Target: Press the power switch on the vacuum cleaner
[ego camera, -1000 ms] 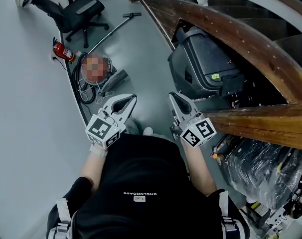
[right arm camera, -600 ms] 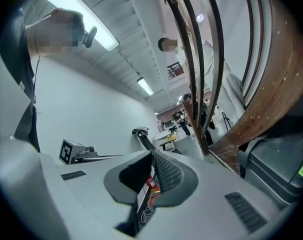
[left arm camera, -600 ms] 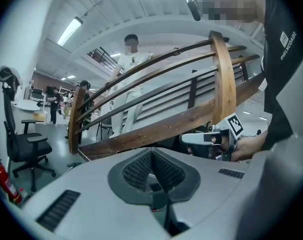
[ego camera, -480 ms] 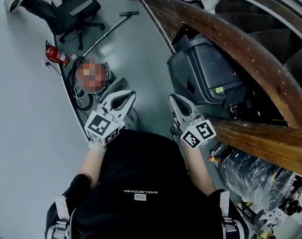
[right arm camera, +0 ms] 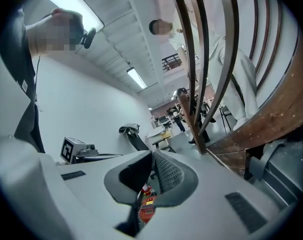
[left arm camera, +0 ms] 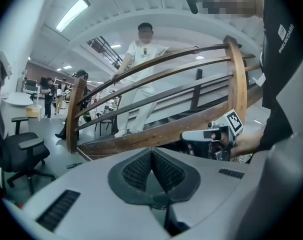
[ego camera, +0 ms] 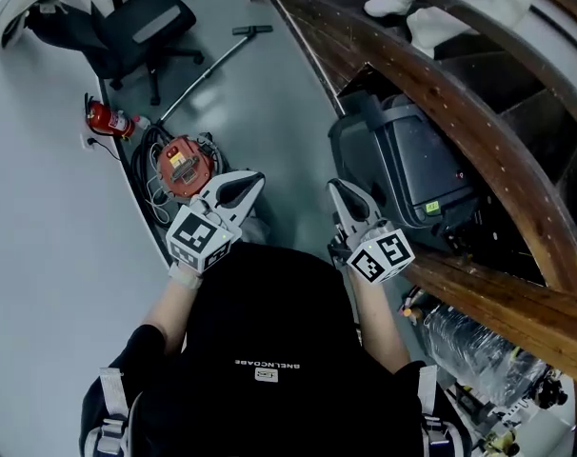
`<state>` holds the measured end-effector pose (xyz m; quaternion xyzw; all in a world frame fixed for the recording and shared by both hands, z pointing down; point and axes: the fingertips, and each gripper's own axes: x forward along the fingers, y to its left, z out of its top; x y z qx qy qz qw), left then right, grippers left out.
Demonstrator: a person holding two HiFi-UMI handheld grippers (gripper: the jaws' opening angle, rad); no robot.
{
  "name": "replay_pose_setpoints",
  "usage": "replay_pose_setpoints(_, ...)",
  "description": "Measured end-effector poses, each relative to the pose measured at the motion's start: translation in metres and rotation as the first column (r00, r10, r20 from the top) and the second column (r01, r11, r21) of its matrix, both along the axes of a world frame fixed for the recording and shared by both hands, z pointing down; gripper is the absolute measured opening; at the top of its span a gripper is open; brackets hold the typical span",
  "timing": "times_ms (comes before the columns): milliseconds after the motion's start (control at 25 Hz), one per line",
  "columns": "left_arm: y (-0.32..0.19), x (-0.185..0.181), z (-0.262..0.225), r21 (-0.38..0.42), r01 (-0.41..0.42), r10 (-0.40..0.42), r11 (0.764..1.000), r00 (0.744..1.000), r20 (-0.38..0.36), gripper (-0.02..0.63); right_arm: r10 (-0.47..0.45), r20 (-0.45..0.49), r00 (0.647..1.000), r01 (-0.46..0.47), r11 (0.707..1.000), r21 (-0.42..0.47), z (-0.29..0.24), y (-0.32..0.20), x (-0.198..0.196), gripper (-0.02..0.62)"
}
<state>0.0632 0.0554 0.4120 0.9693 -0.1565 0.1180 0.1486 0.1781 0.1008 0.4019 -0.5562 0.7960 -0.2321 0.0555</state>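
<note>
Head view: vacuum cleaner sits on the floor, closer to the left gripper than a second ago. The right gripper is well apart from it. Approach is under way, nothing pressed yet.
Left gripper view: jaws together, empty.
Right gripper view: jaws together, empty. Red body below, probably the vacuum cleaner.

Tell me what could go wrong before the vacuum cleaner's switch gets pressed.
1. The switch cannot be made out on the red vacuum cleaner from here, so the shut left tongs may press the wrong spot.
2. Hose and cable lie coiled beside it on the floor; a foot might snag them on the way in.
</note>
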Motion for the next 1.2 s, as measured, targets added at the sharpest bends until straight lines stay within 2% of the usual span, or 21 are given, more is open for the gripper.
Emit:
replay_pose_setpoints(320,-0.072,-0.025,0.002,-0.005,0.023,-0.023,1.000,1.000,0.020,0.014,-0.036,-0.006,0.999,0.036,0.999,-0.007,-0.008,-0.079,-0.025,0.037)
replay_pose_setpoints(720,-0.101,-0.031,0.014,-0.026,0.140,-0.139,0.990,0.989,0.048,0.014,-0.207,-0.017,0.978,0.206,0.978,-0.043,-0.003,-0.126,-0.046,0.037)
replay_pose_setpoints(880,-0.108,-0.031,0.025,-0.036,0.203,-0.200,0.979,0.978,0.062,0.014,-0.270,-0.020,0.963,0.268,0.960,-0.079,0.012,-0.135,-0.049,0.037)
replay_pose_setpoints(1000,-0.113,-0.038,0.040,-0.048,0.235,-0.229,0.971,0.968,0.101,0.014,-0.303,-0.026,0.953,0.299,0.948,-0.111,0.020,-0.141,-0.054,0.037)
replay_pose_setpoints(1200,-0.123,-0.072,0.078,-0.096,0.329,-0.308,0.940,0.934,0.181,0.014,-0.364,-0.052,0.930,0.354,0.924,-0.147,0.032,-0.148,-0.075,0.037)
